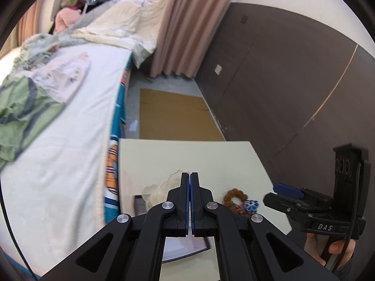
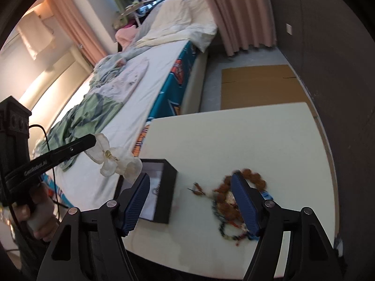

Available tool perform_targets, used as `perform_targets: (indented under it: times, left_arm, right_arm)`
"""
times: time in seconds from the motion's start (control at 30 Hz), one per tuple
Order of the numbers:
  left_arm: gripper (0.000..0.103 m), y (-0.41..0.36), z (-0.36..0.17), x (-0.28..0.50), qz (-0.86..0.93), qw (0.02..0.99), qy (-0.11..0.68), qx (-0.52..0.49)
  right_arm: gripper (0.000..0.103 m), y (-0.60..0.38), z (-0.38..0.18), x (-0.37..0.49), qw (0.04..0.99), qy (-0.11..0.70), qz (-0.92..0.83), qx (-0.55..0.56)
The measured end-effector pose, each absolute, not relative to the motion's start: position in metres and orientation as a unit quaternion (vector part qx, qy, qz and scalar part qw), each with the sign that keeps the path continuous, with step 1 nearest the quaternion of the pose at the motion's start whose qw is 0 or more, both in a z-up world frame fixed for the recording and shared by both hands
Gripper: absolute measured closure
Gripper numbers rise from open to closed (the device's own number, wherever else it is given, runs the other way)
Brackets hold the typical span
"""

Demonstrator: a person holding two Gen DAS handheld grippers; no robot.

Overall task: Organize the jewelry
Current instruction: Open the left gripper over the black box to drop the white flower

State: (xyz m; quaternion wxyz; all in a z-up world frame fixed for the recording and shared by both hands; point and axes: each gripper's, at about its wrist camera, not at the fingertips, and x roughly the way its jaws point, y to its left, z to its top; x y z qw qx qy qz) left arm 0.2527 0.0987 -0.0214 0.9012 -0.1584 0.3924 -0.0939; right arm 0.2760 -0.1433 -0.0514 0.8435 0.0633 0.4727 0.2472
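Nearest in the right wrist view, the right hand-held gripper [image 2: 189,199] stands released, its blue pads [image 2: 137,202] spread wide with nothing pressed between them. It hangs over the pale tabletop [image 2: 269,140], and one pad covers part of a pile of jewelry [image 2: 225,201]: a brown bead bracelet [image 2: 254,178] and strings of small coloured beads [image 2: 228,233] just beside it. Left of that pile sits a black box [image 2: 167,188], open, with a white lining. Above the box's near left corner, the left hand-held gripper [image 1: 189,185] is clenched on a thin white pouch [image 2: 112,157] that hangs from its tips; something small and yellowish shows through the fabric. A hand [image 2: 35,213] grips its handle. Beyond the box's far side, a bed [image 2: 131,107] with rumpled green and white bedding runs beside the tabletop. Flat cardboard [image 2: 260,86] lies on the floor past the tabletop's far edge, before pink curtains [image 2: 236,11].
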Motion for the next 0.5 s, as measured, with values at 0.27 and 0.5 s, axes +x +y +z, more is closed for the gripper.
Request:
perform_targets:
  times: [0.27, 0.5]
  left_arm:
    - [0.031, 0.075, -0.046, 0.275, -0.089, 0.872, 0.452, -0.168]
    - [0.023, 0.043, -0.049, 0.276, -0.107, 0.875, 0.452, -0.137]
  right_arm:
    - [0.031, -0.208, -0.071, 0.262, 0.846, 0.484, 0.196, 0.106]
    - [0.031, -0.254, -0.094, 0.253, 0.844, 0.493, 0.161, 0.136]
